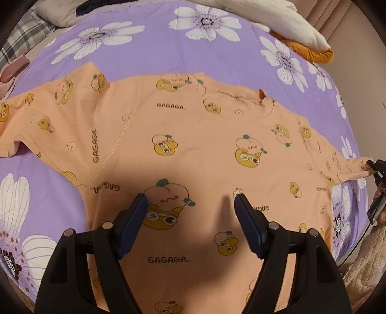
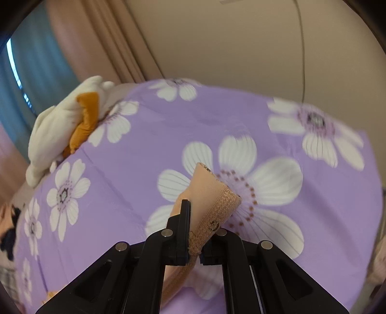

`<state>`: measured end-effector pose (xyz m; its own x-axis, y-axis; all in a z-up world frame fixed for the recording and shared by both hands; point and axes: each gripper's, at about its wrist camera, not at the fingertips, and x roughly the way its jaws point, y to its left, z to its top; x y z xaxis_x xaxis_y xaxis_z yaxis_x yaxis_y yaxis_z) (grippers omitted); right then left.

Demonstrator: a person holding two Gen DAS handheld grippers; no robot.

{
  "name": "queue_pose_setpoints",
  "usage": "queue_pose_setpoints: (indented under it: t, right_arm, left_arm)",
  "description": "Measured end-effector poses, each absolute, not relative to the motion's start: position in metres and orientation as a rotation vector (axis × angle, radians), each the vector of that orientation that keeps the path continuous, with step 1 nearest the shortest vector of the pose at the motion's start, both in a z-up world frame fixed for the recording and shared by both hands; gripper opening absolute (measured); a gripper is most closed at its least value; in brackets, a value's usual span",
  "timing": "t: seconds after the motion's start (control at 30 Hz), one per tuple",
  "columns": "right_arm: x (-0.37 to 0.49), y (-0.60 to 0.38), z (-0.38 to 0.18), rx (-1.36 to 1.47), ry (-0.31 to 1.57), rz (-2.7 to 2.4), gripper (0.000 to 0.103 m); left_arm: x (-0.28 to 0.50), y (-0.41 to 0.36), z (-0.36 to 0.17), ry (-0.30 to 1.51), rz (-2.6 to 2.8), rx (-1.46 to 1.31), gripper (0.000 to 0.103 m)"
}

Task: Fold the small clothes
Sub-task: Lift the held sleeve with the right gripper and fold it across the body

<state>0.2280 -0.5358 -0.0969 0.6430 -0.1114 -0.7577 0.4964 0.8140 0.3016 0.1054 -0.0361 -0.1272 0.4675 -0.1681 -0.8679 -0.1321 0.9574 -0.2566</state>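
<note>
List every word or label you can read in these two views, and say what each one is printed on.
"GAGAGA…": printed many times, at different angles, on the peach shirt, clearest near its lower middle and upper middle.
Smaller prints of it near the shirt's right sleeve: too small or distorted to read surely.
Right wrist view: no text on the sleeve cuff in the right gripper or on the floral bedsheet.

The purple bedsheet (image 1: 168, 60) beyond the shirt (image 1: 193, 135) lies flat and bare, so a gripper could pass there. Along the far edge, a white and orange bundle (image 1: 289, 26) and a pillow (image 1: 60, 12) stand in the way.
</note>
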Motion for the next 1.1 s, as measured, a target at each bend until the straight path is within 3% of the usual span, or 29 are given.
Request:
queue_pose_setpoints:
  t: [0.43, 1.1]
  right_arm:
    - [0.244, -0.448, -0.045, 0.290, 0.755, -0.231, 0.006]
    - [0.236, -0.289, -0.026, 0.111, 0.793, 0.158, 0.006]
  left_arm:
    - [0.096, -0.029, -0.100, 1.001, -0.009, -0.306, 0.073]
    - [0.074, -0.005, -0.089, 0.953, 0.021, -0.344, 0.073]
